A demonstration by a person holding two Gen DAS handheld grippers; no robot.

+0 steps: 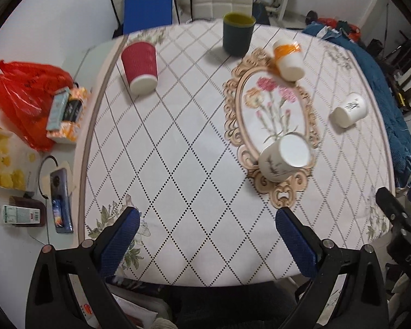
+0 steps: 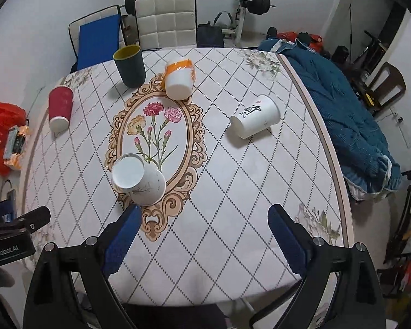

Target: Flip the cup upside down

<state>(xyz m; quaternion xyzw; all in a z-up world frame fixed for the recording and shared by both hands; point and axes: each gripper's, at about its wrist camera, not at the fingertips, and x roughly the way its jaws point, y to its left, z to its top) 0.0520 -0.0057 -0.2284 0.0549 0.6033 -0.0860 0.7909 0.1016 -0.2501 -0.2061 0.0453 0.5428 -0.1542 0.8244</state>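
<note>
Cups crowd the patterned tablecloth (image 2: 233,192) as you hold both grippers back at the near edge, above the table, where each camera takes in the whole spread. Your left gripper (image 1: 207,235) has its jaws spread wide on nothing; your right gripper (image 2: 204,230) is likewise spread and empty. Four cups appear to stand mouth down already: the red paper cup (image 2: 59,108) at the far left, the orange-banded cup (image 2: 179,78) beyond the floral medallion (image 2: 156,137), the white cup with black lettering (image 2: 256,116) to the right, and the white sprig-print cup (image 2: 138,178) nearest you, just ahead of the right gripper's left finger. The dark green cup (image 2: 130,65) alone stands mouth up, yellow lining showing, at the far side near the white chair (image 2: 165,19); it is, by the look of things, the one left to turn. A red plastic bag (image 1: 27,96) lies off the cloth to the left, well apart from the work.
</note>
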